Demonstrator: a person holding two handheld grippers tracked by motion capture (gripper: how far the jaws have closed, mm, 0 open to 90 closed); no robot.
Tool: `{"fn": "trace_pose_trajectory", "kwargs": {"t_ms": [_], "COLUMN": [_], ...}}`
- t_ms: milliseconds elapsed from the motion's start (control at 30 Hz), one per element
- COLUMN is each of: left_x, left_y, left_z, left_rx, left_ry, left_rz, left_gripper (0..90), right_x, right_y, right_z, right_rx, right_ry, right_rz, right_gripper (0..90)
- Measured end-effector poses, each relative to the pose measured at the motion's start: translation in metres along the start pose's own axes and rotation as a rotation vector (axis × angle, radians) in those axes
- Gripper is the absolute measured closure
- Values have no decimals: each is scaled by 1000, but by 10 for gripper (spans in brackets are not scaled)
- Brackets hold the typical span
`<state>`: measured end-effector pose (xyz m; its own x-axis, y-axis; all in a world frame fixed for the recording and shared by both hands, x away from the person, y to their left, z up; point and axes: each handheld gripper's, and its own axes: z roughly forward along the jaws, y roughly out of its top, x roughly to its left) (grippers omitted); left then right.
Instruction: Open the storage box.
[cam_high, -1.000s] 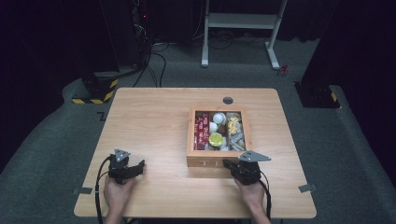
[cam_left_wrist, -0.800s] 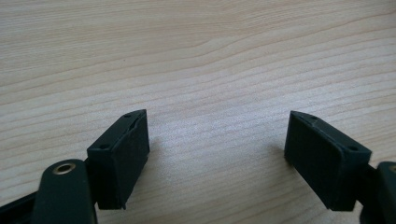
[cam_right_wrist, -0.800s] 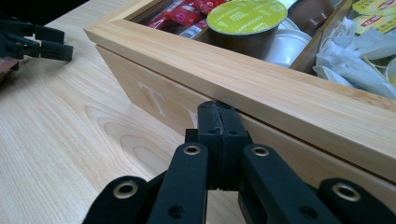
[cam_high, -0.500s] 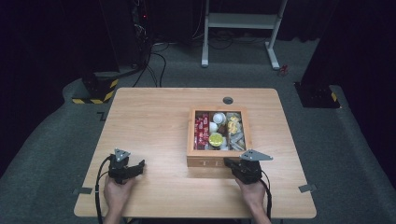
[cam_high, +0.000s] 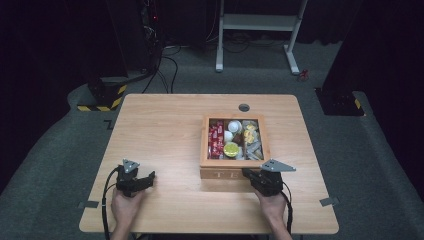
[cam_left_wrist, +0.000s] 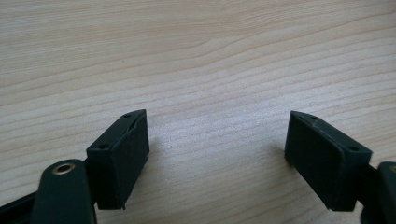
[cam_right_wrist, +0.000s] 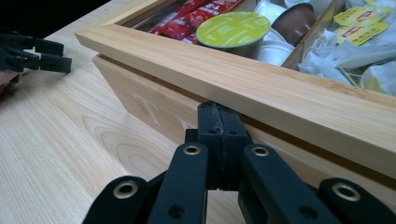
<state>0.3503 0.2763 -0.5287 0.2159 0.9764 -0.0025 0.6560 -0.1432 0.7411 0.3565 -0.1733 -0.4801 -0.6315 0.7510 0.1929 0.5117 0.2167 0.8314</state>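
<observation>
An open-topped wooden tea box (cam_high: 204, 146) sits right of the table's middle, filled with red sachets (cam_high: 215, 139), a green-lidded capsule (cam_high: 231, 149), white capsules and yellow-tagged tea bags (cam_high: 250, 132). My right gripper (cam_high: 246, 173) rests at the box's front wall. In the right gripper view its jaws (cam_right_wrist: 220, 122) are shut together with nothing between them, tips against the groove under the box's rim (cam_right_wrist: 261, 88). My left gripper (cam_high: 150, 179) lies on the table near the front left. Its jaws (cam_left_wrist: 217, 149) stand open over bare wood.
The wooden table (cam_high: 165, 125) has a round cable hole (cam_high: 244, 107) behind the box. Grey carpet surrounds it, with a white stand (cam_high: 255, 22) and cables on the floor beyond the far edge. In the right gripper view, the left gripper (cam_right_wrist: 65, 57) lies far off at the left.
</observation>
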Motion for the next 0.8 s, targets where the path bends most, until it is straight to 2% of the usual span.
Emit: {"fn": "trace_pose_trajectory", "kwargs": {"t_ms": [133,333,467,600,700,800], "left_x": [0,0,0,0,0,0], "left_y": [0,0,0,1,1,1], "left_z": [0,0,0,1,1,1], "left_rx": [0,0,0,-2,-2,-3], "left_ry": [0,0,0,-1,-1,-1], "left_rz": [0,0,0,1,1,1], "left_gripper": [222,221,223,225,225,225], "right_x": [0,-5,-8,-13,-16,-18], "right_y": [1,3,7,6,8,10], "right_z": [-1,-4,-7,-9,-10,-12], "right_rx": [-1,-35,-46,-51,-42,-57], "right_ry": [-5,4,-26,-31,-39,-42], "right_rz": [-9,15,12,34,32,38], "right_gripper": [900,900,900,900,900,900]}}
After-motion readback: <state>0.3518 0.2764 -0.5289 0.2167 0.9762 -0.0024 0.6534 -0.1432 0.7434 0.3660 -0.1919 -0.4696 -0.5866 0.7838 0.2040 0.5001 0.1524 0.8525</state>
